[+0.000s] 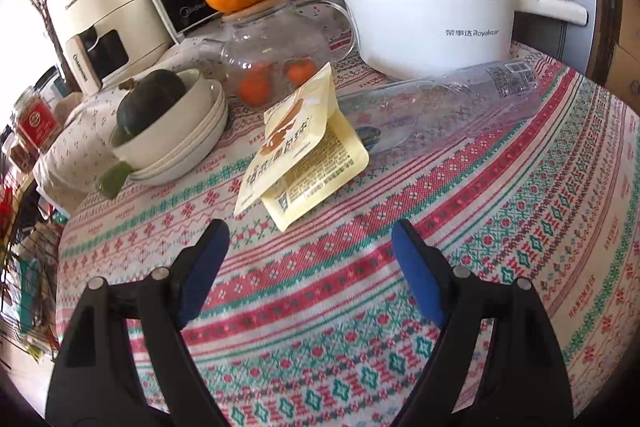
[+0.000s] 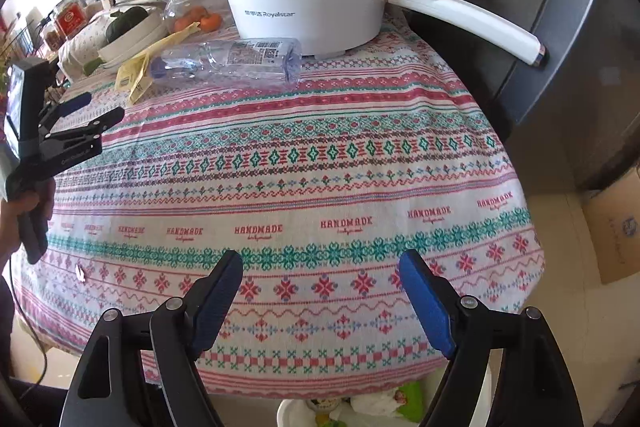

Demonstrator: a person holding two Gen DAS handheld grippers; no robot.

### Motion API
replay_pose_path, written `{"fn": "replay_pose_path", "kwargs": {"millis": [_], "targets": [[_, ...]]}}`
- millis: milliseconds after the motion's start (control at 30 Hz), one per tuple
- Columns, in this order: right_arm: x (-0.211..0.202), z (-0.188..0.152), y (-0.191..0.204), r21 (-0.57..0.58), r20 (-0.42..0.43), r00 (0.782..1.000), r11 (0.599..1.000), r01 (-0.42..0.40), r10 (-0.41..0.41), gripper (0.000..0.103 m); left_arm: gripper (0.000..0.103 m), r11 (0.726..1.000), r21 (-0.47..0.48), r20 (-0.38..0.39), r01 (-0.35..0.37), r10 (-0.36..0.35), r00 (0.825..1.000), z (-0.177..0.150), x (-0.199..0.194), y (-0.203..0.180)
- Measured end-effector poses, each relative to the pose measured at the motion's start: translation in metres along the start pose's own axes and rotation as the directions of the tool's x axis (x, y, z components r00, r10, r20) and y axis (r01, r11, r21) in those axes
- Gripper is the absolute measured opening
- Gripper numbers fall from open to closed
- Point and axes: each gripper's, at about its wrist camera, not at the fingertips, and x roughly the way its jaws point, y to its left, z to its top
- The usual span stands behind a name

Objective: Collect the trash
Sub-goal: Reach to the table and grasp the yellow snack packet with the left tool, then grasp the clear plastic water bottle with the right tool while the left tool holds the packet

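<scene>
Two pale yellow snack pouches (image 1: 300, 155) lie overlapping on the patterned tablecloth (image 1: 360, 287). A clear empty plastic bottle (image 1: 440, 107) lies on its side just beyond them. My left gripper (image 1: 310, 229) hovers open a short way in front of the pouches with nothing between its blue pads. The right wrist view shows the bottle (image 2: 228, 63), the pouches (image 2: 140, 71) and the left gripper (image 2: 98, 108) at the far left, held by a hand. My right gripper (image 2: 320, 259) is open and empty over the near table edge, far from the bottle. Below that edge stands a white bin (image 2: 284, 407) with rubbish in it.
A white electric pot (image 1: 428, 7) with a long handle (image 2: 472, 19) stands behind the bottle. A glass teapot (image 1: 272, 47) with an orange on its lid and stacked bowls (image 1: 180, 139) holding a dark squash crowd the left. A grey fridge (image 2: 560, 27) and a cardboard box (image 2: 616, 227) flank the right.
</scene>
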Motion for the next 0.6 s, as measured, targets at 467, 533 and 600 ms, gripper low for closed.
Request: {"fn": "replay_pose_path", "kwargs": {"millis": [467, 533, 600], "targets": [[0.039, 0.032, 0.013, -0.058, 0.035, 0.999, 0.998, -0.029, 0.031, 0.082, 0.004, 0.996, 0.057, -0.031, -0.074, 0.076, 0.997, 0.017, 0.034, -0.001], [0.038, 0.038, 0.017, -0.059, 0.05, 0.997, 0.997, -0.048, 0.051, 0.082, 0.002, 0.998, -0.008, -0.043, -0.061, 0.061, 0.997, 0.017, 0.027, 0.008], [0.036, 0.046, 0.023, -0.077, 0.064, 0.995, 0.995, -0.07, 0.075, 0.082, 0.001, 0.996, -0.083, -0.045, -0.038, 0.034, 0.998, 0.017, 0.017, 0.02]]}}
